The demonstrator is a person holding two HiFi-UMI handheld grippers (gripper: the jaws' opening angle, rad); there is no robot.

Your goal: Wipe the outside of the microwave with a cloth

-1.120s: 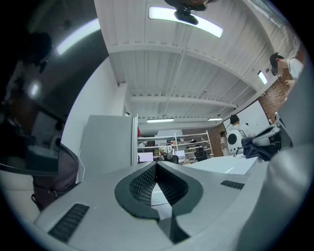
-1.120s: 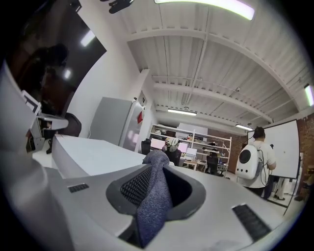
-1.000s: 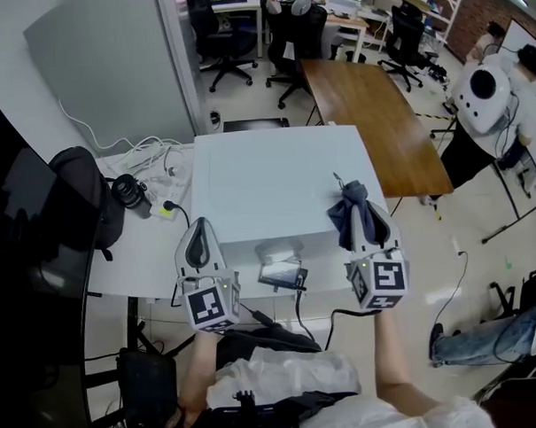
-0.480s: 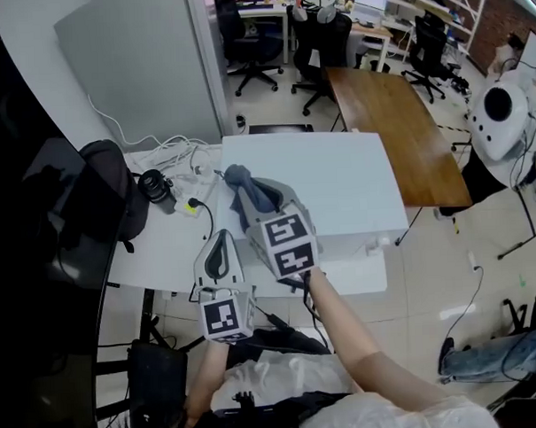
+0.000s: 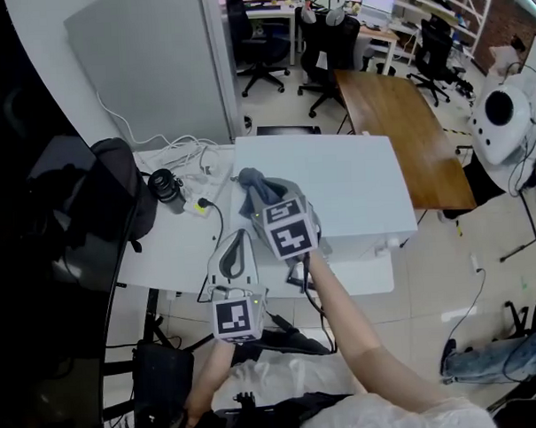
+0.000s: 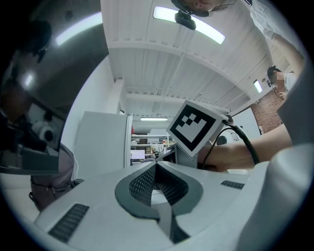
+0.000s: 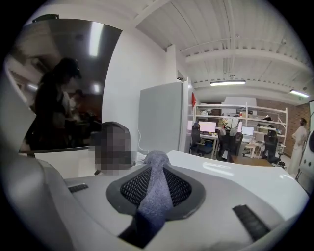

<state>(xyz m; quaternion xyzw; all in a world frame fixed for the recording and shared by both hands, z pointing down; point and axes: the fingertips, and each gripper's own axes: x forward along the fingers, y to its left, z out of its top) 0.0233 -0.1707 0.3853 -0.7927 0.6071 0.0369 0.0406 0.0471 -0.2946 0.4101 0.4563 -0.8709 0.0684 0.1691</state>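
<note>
the right gripper (image 7: pixel 157 162) is clenching a grey-blue cloth (image 7: pixel 155 193) between its jaws, with the fabric bunching up past the tips and trailing back between the pads. in the head view this gripper is reaching across the person's body and holding the cloth over the near left part of the white microwave's (image 5: pixel 350 174) top; whether the cloth is touching the surface is unclear. the left gripper (image 6: pixel 156 165) is holding its jaws closed tip to tip on nothing, hovering just in front of the microwave's left front corner. the microwave is sitting on a white desk (image 5: pixel 163 253), with a black lens (image 5: pixel 166 185) and white cables (image 5: pixel 172 155) lying to its left. a wooden table (image 5: pixel 397 114) is standing beyond it on the right.
</note>
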